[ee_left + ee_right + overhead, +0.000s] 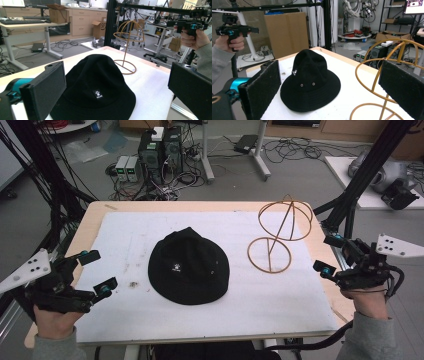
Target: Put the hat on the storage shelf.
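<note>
We are looking at a black hat point(189, 267) lying brim-down near the middle of the white sheet point(290, 300) that is covering the bench point(95, 212). A small white logo is showing on its crown in the left gripper view, and two metal eyelets are showing in the right gripper view. To the hat's right, well apart from it, a golden wire hat stand point(277, 232) is standing upright on the sheet. We are holding our left tool point(99, 271) at the sheet's left edge, its jaws standing wide apart with nothing between them. We are holding our right tool point(330, 255) at the bench's right edge, just beside the stand, its jaws also spread wide and gripping nothing.
</note>
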Tool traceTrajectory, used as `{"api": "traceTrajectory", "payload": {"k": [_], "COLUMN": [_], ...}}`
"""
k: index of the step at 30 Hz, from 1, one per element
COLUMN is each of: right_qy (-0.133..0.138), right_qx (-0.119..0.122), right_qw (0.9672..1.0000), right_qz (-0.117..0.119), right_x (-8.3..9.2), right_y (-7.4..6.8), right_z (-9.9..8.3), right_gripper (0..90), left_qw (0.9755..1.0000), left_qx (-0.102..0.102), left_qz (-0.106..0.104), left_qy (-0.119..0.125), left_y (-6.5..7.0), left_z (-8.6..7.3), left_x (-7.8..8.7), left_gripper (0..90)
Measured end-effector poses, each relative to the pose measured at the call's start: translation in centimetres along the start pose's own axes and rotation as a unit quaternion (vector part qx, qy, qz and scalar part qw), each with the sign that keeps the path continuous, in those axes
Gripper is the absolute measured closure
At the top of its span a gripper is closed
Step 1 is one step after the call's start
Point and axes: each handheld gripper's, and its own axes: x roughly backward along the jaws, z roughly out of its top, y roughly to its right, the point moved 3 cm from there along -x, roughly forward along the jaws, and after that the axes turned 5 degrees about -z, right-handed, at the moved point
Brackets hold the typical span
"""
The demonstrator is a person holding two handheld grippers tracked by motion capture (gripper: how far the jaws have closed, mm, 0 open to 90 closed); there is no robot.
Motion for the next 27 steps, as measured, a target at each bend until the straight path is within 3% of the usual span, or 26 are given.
{"api": "traceTrajectory", "payload": {"k": [12, 20, 27], "right_qy": [-0.003, -0.004, -0.009], "right_qx": [0.001, -0.005, -0.009], "right_qw": [1.0, 0.9999, 0.9998], "right_qz": [-0.008, -0.012, -0.013], "right_x": [0.4, 1.2, 1.4], "right_y": [0.1, 0.3, 0.5], "right_z": [-0.2, -0.4, -0.6], "right_gripper": [3.3, 3.4, 3.4], "left_qw": [0.9997, 0.999, 0.9978], "left_qx": [-0.004, 0.002, -0.01], "left_qz": [-0.006, -0.007, -0.018], "left_qy": [-0.024, -0.044, -0.063], "left_y": [-1.2, -2.3, -2.8], "left_z": [0.6, -0.1, 0.6], "left_x": [-3.3, -6.3, -8.8], "left_gripper": [1.9, 1.9, 2.6]}}
